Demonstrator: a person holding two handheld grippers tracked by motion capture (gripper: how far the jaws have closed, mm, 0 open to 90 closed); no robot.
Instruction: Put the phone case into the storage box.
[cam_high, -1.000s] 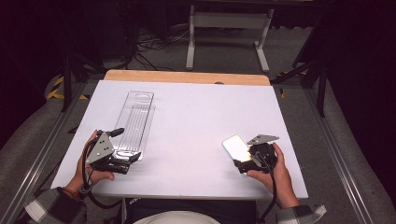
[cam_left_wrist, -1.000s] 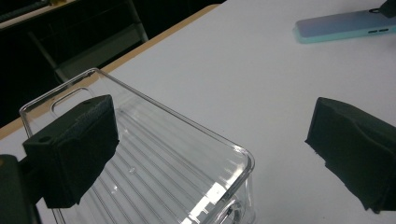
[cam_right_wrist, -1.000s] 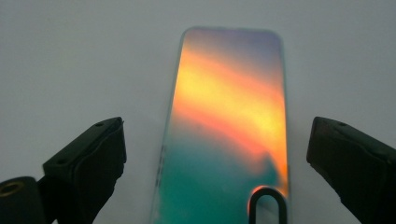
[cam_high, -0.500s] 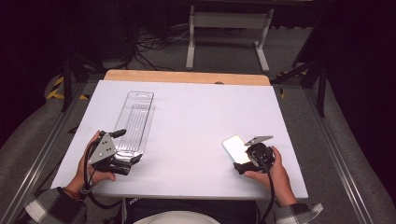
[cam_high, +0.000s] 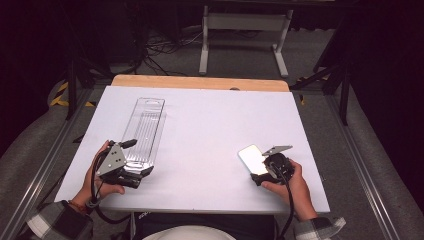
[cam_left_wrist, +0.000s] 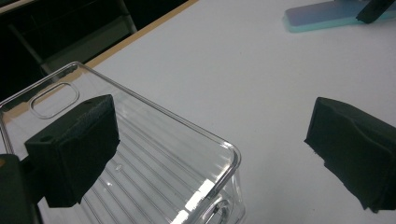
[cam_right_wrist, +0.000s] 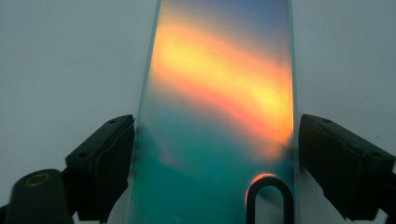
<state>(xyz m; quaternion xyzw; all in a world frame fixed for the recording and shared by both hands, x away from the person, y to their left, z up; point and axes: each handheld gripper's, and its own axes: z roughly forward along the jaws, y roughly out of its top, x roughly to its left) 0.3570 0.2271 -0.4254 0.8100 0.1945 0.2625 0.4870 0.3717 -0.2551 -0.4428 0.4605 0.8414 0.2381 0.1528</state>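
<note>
1. Table (cam_high: 210, 125): white top with a wooden strip along the far edge. It carries two items.
2. Clear plastic tray (cam_high: 145, 131): long, ribbed, with a hang slot at its far end. It lies on the left half of the table, lengthwise from near to far.
3. Iridescent card (cam_high: 251, 158): a thin, shiny rectangular sheet with a slot cut near one end. It lies flat on the near right of the table, well apart from the tray.
4. Your left claw (cam_left_wrist: 210, 149): jaws wide apart, gripping nothing. One jaw hangs over the tray's near end, the other over bare table just beside the tray's near corner.
5. Your right claw (cam_right_wrist: 212, 163): jaws straddle the card's near end, one at each long edge. Whether they press it yet cannot be told.
6. Step in hand, as a judgement: approach, with each claw lined up on its own item.
7. Next move, likely: close your left claw on the tray's near rim and your right across the card's width, squarely, since the thin sheet may slip.
</note>
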